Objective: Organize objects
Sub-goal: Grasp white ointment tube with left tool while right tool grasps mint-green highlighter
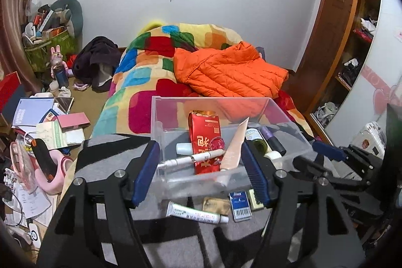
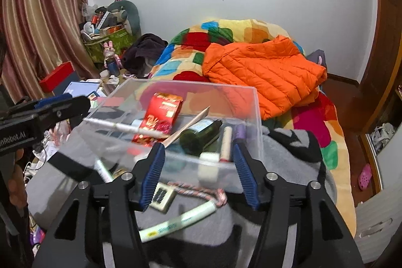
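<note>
A clear plastic box (image 1: 176, 107) stands on a grey and black blanket (image 1: 110, 162) on the bed. It holds a red packet (image 1: 204, 140), a white pen (image 1: 191, 159), a beige tube (image 1: 235, 145), a green bottle (image 2: 198, 136) and small bottles. In front of the box lie a white ointment tube (image 1: 197, 215), a blue card pack (image 1: 240, 205), a braided cord (image 2: 198, 190) and a white-green marker (image 2: 176, 220). My left gripper (image 1: 201, 172) is open and empty, its jaws either side of the box's near wall. My right gripper (image 2: 199, 167) is open and empty over the box's near edge.
An orange puffer jacket (image 1: 226, 72) lies on a colourful quilt (image 1: 140, 82) behind the box. Books, boxes and clutter (image 1: 45, 122) cover the floor at the left. A wooden shelf unit (image 1: 351, 42) stands at the right. My right gripper also shows in the left wrist view (image 1: 334, 155).
</note>
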The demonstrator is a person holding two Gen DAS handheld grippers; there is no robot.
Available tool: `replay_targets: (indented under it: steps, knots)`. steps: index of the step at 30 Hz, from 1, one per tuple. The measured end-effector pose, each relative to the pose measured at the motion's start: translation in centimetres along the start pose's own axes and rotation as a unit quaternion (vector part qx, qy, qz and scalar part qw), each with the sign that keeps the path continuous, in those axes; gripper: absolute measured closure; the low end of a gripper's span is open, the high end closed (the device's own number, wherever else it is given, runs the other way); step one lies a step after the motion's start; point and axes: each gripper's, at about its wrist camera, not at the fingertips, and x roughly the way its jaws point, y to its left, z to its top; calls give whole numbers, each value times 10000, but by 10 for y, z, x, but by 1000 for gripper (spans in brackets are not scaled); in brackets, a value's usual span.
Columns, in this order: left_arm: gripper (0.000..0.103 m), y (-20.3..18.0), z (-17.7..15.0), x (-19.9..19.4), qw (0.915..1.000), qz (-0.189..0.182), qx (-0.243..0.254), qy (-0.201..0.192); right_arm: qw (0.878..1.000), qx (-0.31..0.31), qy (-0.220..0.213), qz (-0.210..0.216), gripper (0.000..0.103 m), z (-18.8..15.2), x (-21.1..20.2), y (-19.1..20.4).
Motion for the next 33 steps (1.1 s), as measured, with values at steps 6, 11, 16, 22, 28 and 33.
replay_targets:
  steps: [6,11,16,22,28,33]
  knots:
    - [27,-2,-26,-2,9996,143,159,187,9991,51,407,130,49,-29,12,13]
    - [27,-2,-55,15,9975,184,198,657,9959,205,852,233,49,-50,31,18]
    - [27,5,-78,38,9931,101,-92,1165,9941,269,1041,124,49,-60,43,18]
    - [27,-2,-80,60,9902,141,-218,1369,9938,235,1089,36,49,-69,43,9]
    - [27,-13,-84,73,9884,397,13,1467,9939,275,1068,88,51,-77,31,-5]
    - [27,2,-94,64,9887,351,-124,1454,9941,191,1066,112,62,-82,22,-11]
